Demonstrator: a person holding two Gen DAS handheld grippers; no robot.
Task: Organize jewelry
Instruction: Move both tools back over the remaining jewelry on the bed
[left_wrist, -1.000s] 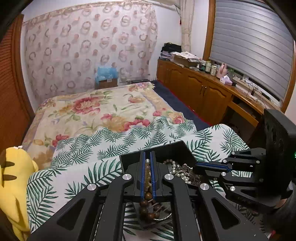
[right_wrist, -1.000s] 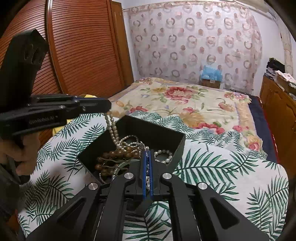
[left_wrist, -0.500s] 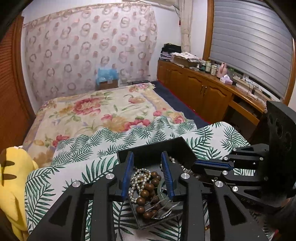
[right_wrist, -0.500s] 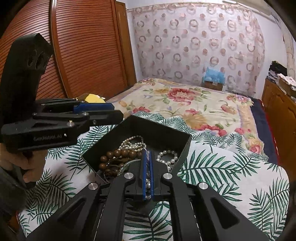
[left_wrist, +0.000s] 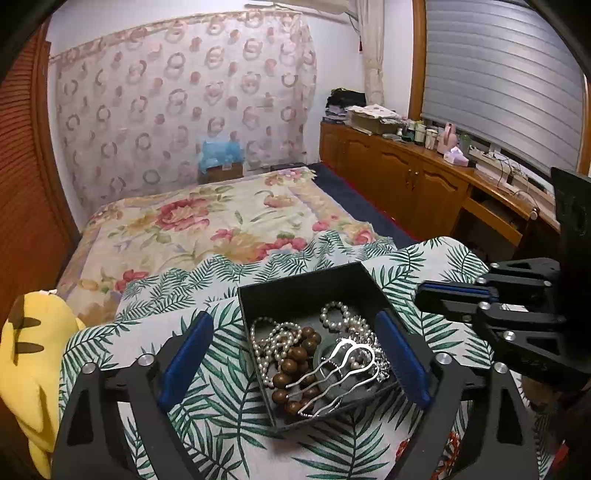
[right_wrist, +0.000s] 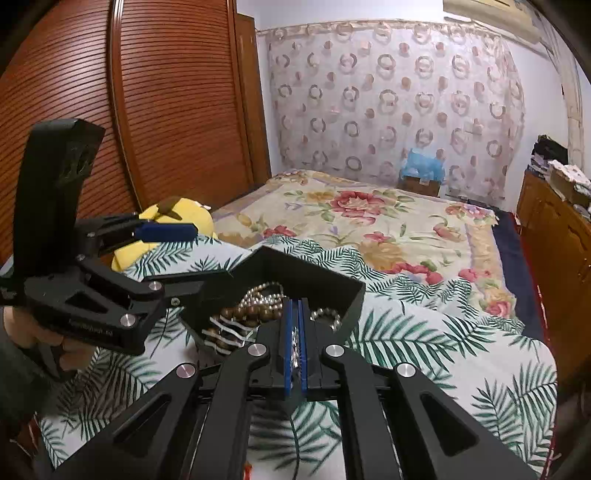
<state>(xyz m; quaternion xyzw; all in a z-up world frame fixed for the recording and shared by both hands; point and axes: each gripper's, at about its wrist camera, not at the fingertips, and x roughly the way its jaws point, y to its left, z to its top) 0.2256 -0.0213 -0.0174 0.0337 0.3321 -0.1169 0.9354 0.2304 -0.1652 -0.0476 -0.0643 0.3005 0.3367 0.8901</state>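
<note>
We see bare leaf-print cloth (left_wrist: 229, 417) at seven o'clock of the black box (left_wrist: 295, 295), free for passage. The yellow plush (left_wrist: 33, 354) blocks nine o'clock; the right gripper (left_wrist: 424, 295) crowds three o'clock.

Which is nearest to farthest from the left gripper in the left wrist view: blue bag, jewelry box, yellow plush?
1. jewelry box, between the fingers of the open left gripper.
2. yellow plush, off to the left.
3. blue bag, beyond the bed's far end.
</note>
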